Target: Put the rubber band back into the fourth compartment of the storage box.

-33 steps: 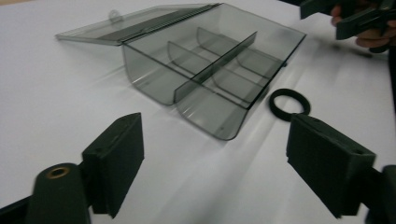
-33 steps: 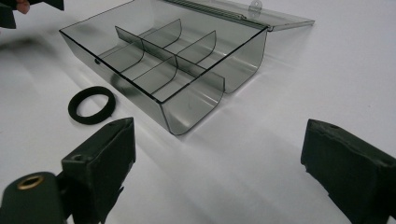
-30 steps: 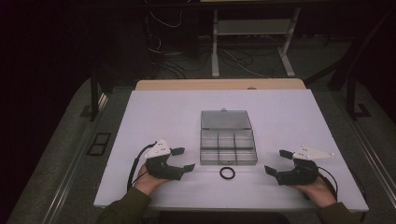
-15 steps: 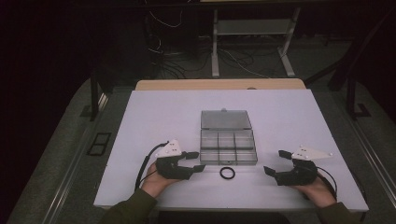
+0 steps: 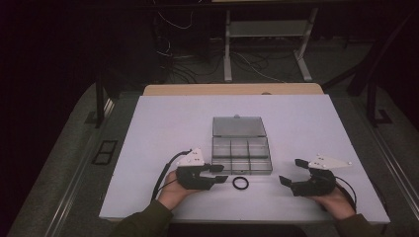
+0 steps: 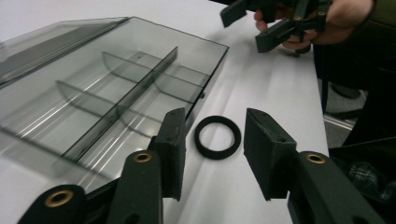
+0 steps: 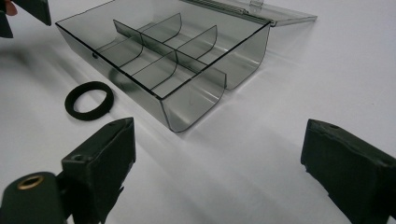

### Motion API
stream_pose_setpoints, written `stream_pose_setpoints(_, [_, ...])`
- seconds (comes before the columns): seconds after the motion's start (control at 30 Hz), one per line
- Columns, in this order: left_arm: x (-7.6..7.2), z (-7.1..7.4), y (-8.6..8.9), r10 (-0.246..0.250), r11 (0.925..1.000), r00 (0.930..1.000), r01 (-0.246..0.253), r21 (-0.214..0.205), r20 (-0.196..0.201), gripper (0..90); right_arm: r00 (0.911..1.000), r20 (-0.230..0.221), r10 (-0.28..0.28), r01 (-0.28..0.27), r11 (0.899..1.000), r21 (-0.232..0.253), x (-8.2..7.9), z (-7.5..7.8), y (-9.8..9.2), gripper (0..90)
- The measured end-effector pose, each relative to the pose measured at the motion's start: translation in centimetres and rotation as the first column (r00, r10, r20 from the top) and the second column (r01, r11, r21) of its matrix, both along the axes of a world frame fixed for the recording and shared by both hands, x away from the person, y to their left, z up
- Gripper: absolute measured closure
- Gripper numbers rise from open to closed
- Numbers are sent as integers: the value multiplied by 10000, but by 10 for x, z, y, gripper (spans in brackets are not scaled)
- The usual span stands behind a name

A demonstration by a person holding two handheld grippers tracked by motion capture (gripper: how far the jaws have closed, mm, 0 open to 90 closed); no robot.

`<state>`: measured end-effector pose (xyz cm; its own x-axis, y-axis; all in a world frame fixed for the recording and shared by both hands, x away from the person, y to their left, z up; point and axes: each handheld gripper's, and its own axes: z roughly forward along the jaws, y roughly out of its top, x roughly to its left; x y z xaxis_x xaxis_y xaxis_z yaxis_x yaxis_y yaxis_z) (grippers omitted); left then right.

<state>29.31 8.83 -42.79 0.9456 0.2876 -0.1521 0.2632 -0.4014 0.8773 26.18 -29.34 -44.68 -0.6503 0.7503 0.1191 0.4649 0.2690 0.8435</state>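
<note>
On the white table point(image 5: 163, 118), near edge: this is where the work sits, and where both of my hands have come in.
Black ring point(image 5: 240, 183): lies flat on the table just in front of the compartment box, apart from its front wall, between my two grippers. It reads as a rubber or foam ring; the material I cannot confirm.
Left gripper point(image 5: 221, 173): pointed at the ring from its left, low over the table. Its jaws have just been closing but remain parted; in the left gripper view the ring point(image 6: 217, 137) lies ahead of the pads, not yet between them, and nothing is gripped.
Reason for that pose: I judge the jaws are being narrowed to ring width ahead of a pinch.
Right gripper point(image 5: 291, 171): held off to the ring's right, jaws spread wide and empty, kept well apart so the left has free approach.
Clear compartment box point(image 5: 241, 154): lid point(image 5: 238, 126) folded flat back, six cells, all empty as far as I can see, presumably set open to receive the ring.
Edges: the box's front wall stands near the ring; a far jaw could graze it on closing.
Open room: bare table on the ring's near side and towards the right gripper.
</note>
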Motion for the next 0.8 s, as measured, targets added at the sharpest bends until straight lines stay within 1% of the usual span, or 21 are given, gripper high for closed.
stream_pose_setpoints(0.13, [1,-2,-9,-286,9995,9995,288,143,-91,613,10000,-17,-33,33,10000,0,0,0,0,99])
stream_pose_setpoints(0.37, [4,-3,-23,-508,9980,9985,515,358,-208,675,10000,-77,-58,58,10000,4,0,0,0,99])
stream_pose_setpoints(0.47, [6,-4,-29,-720,9962,9970,733,469,-281,696,9999,-68,-90,90,10000,27,0,-1,0,99])
stream_pose_setpoints(0.5, [5,-4,-32,-719,9965,9968,734,409,-359,700,9999,-69,-90,90,10000,25,0,-1,0,99])
stream_pose_setpoints(0.73, [8,-9,-50,-1192,9882,9918,1231,909,-470,722,9999,-79,-91,91,10000,4,0,-1,-1,99])
stream_pose_setpoints(0.8, [8,-10,-55,-1284,9861,9901,1335,991,-565,733,9999,-71,-128,128,9999,24,0,-1,-1,99])
